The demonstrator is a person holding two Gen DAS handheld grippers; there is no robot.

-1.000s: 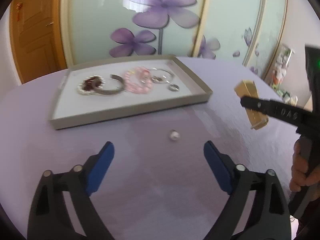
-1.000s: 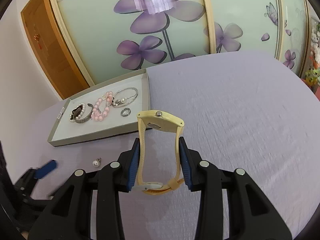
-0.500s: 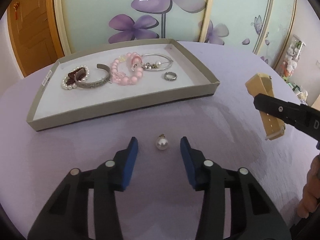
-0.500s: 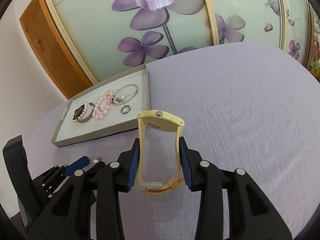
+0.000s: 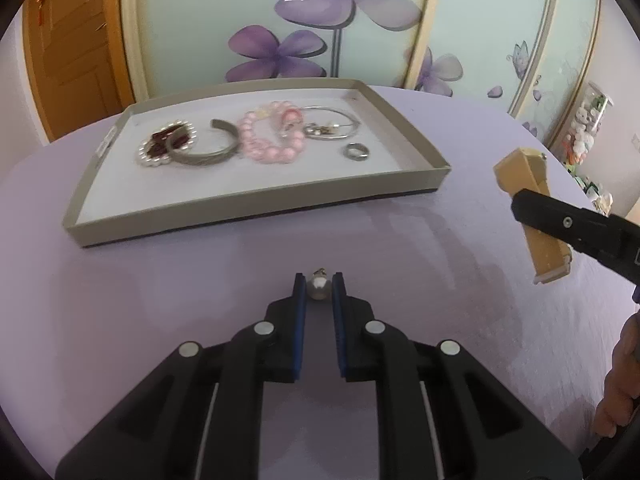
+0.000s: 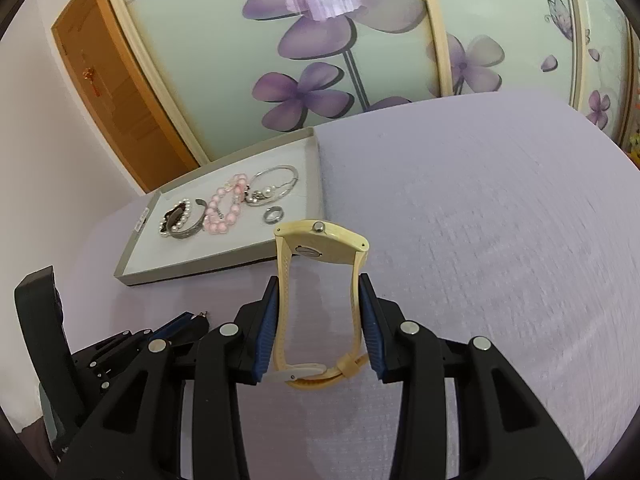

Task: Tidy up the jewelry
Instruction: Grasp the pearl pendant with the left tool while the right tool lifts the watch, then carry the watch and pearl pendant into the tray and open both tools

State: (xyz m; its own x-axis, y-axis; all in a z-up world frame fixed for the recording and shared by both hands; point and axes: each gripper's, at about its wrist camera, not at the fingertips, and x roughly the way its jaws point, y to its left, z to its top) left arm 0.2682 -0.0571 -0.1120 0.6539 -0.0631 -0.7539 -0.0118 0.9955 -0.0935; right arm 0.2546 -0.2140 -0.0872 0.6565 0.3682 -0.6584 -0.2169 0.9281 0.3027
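A small pearl pendant [image 5: 319, 290] lies on the lilac cloth in front of the grey tray [image 5: 256, 208]. My left gripper [image 5: 319, 280] is closing, and its blue pads touch the pearl on both sides. The tray holds a pearl-rimmed brooch [image 5: 166, 146], a silver cuff [image 5: 208, 152], a pink bead bracelet [image 5: 272, 138], a thin bangle [image 5: 332, 122] and a ring [image 5: 357, 151]. My right gripper [image 6: 318, 280] is shut on the strap of a cream-yellow watch [image 6: 320, 240], held upright above the cloth to the right of the tray. The left wrist view shows the same watch [image 5: 520, 172] at the right edge.
A lilac cloth [image 6: 480, 220] covers the whole surface, with wide room to the right of the tray. Sliding doors with purple flowers [image 5: 340, 8] stand behind, a wooden door [image 5: 72, 48] at the left. A person's hand [image 5: 620, 380] holds the right gripper's handle.
The left jaws went from wide apart to nearly together around the pearl pendant, and the gripper came closer to it. The right gripper kept still with the watch.
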